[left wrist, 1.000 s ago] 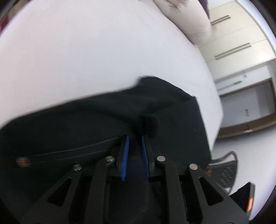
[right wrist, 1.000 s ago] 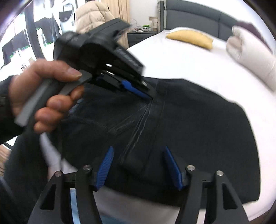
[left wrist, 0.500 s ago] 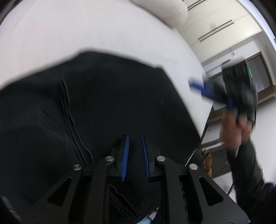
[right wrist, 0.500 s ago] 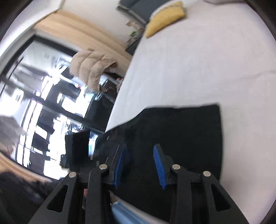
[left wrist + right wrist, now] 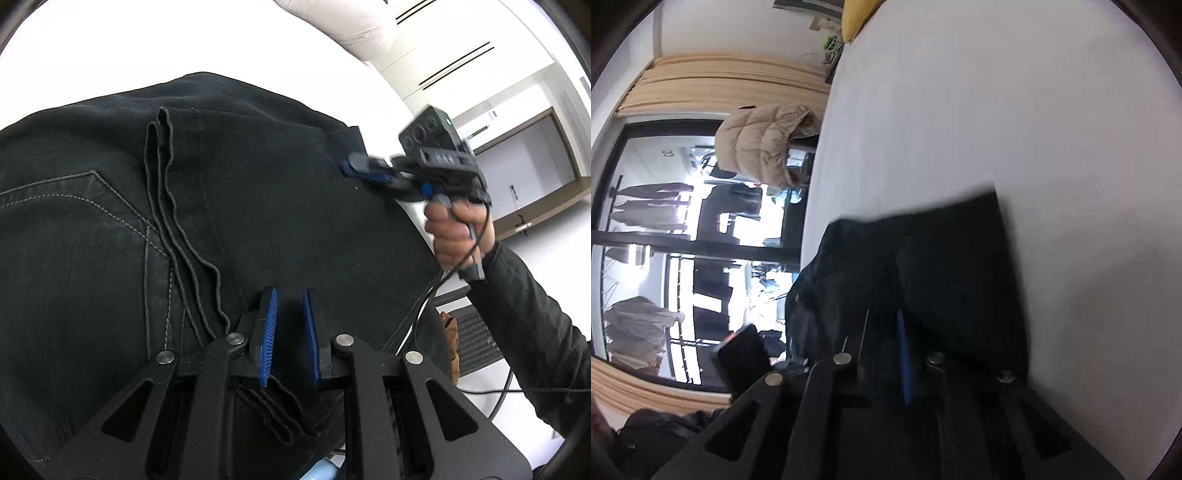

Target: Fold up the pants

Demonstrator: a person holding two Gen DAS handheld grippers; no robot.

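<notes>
Black denim pants [image 5: 258, 192] lie folded on a white bed [image 5: 110, 48], with stacked hem edges and a grey-stitched pocket showing. My left gripper [image 5: 290, 306] hovers over the near part of the pants, its blue pads a small gap apart with nothing between them. My right gripper [image 5: 364, 171], held in a hand, is at the far right corner of the pants, shut on the fabric. In the right wrist view the pants [image 5: 960, 258] fill the lower middle, and the right gripper [image 5: 886, 332] has its jaws closed on dark cloth.
A white pillow [image 5: 351, 26] lies at the far end of the bed. A yellow cushion [image 5: 857, 14] sits at the headboard side. Wardrobes [image 5: 480, 74] stand beyond the bed. A beige jacket [image 5: 764, 144] hangs by the window.
My right gripper swung to the far right corner of the pants and closed on the fabric. My left gripper moved nearer the folded hem edges, its gap unchanged.
</notes>
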